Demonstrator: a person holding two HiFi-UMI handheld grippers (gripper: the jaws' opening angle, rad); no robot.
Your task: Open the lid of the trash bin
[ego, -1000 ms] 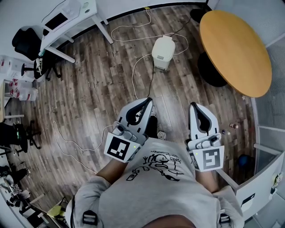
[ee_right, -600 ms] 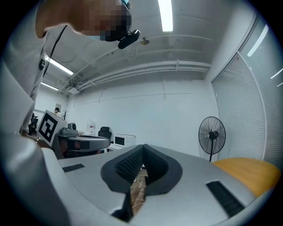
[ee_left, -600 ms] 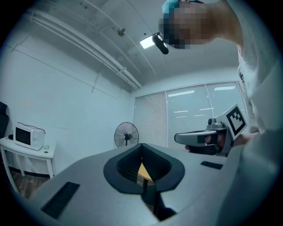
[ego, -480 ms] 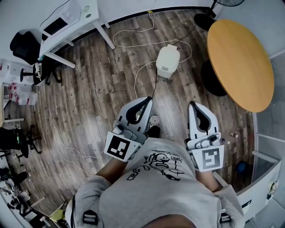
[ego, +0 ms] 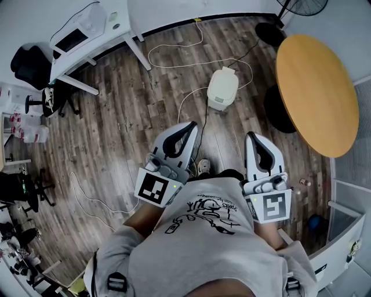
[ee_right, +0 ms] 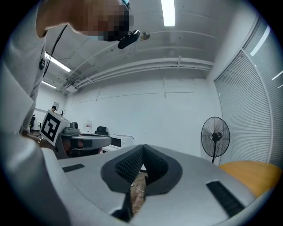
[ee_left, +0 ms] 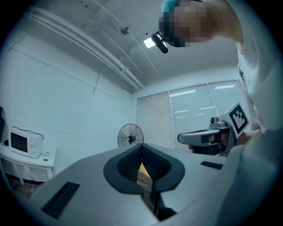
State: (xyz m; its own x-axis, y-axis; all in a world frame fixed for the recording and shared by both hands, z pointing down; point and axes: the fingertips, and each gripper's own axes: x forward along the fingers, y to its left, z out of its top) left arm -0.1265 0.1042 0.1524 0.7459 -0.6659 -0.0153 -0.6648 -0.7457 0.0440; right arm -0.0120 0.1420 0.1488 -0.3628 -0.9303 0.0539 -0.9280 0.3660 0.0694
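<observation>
I look down on a grey-brown plank floor (ego: 127, 116) where a white cable (ego: 149, 57) loops. A round wooden table (ego: 316, 87) stands at right. A white desk (ego: 116, 14) with a microwave (ego: 78, 33) stands upper left, near a black office chair (ego: 32, 64). A standing fan (ee_right: 215, 137) fronts a white wall (ee_right: 146, 110); blinds (ee_left: 154, 121) cover the windows, and a strip light (ee_right: 168, 12) glows overhead.

Grey T-shirt (ego: 174, 261), black print (ego: 204, 212), perhaps lettering

Wood-plank floor (ego: 124, 122) carries the white trash bin (ego: 222, 88) at twelve o'clock, with white cables (ego: 149, 58) looping beside it.
</observation>
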